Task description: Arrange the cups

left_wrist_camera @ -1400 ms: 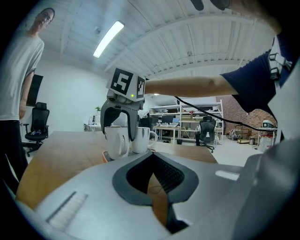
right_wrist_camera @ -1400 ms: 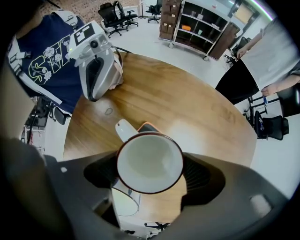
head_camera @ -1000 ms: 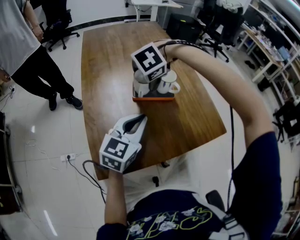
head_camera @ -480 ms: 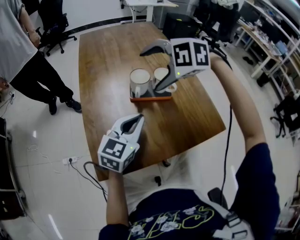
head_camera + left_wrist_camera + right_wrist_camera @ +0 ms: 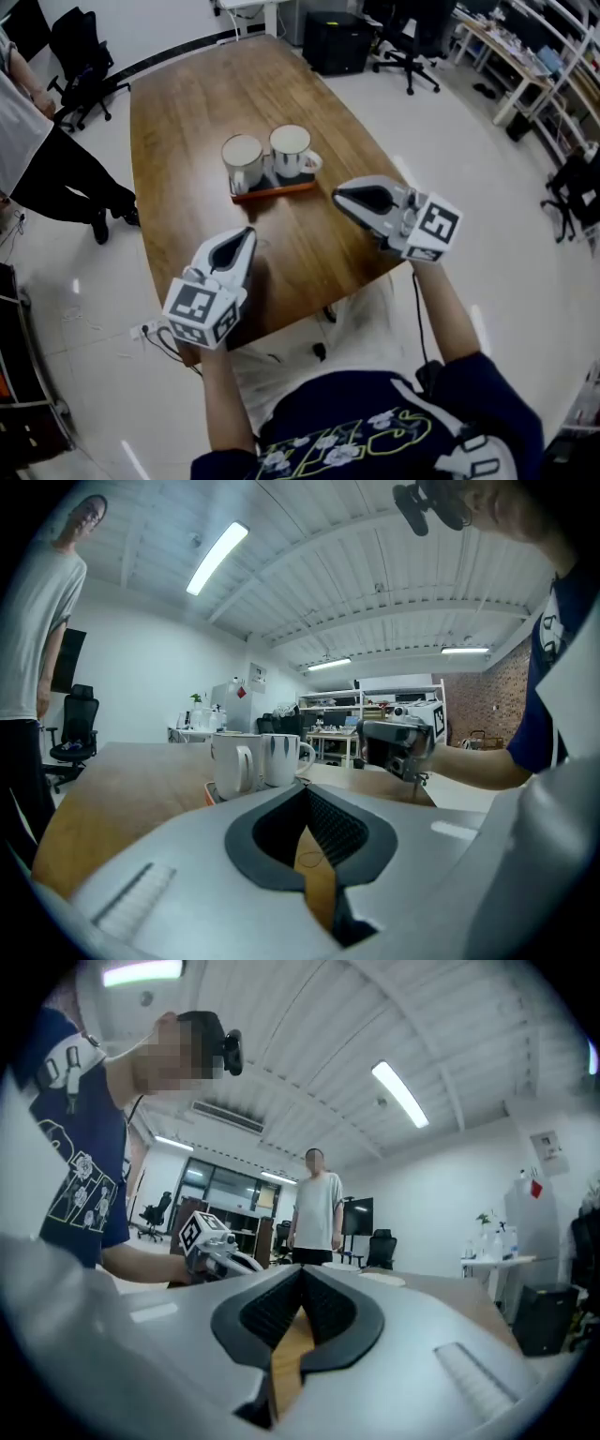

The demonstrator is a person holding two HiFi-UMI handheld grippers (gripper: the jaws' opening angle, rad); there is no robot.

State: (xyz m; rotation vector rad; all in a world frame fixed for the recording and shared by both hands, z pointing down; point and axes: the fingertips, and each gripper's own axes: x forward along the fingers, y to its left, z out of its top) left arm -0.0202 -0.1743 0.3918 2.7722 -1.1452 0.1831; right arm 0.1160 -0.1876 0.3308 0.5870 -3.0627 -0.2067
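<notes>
Two white cups stand side by side on a small orange-edged tray [image 5: 272, 191] in the middle of the wooden table: the left cup [image 5: 242, 160] and the right cup [image 5: 292, 150], whose handle points right. My left gripper [image 5: 247, 233] lies low over the table in front of the tray, shut and empty. In the left gripper view its jaws [image 5: 305, 788] meet, and the cups [image 5: 253, 761] stand just beyond. My right gripper [image 5: 338, 196] hovers right of the tray near the table's right edge, shut on nothing, clear of the cups. Its tips [image 5: 302, 1272] touch.
A person [image 5: 42, 150] stands on the floor left of the table. Office chairs [image 5: 80, 61] and a black cabinet [image 5: 336, 41] sit past the table's far end. The table's near edge [image 5: 309, 305] runs between my two hands.
My right gripper has come away from the cups, swung back toward the table's near right edge, and its jaws went from open to shut. The left gripper has stayed where it was.
</notes>
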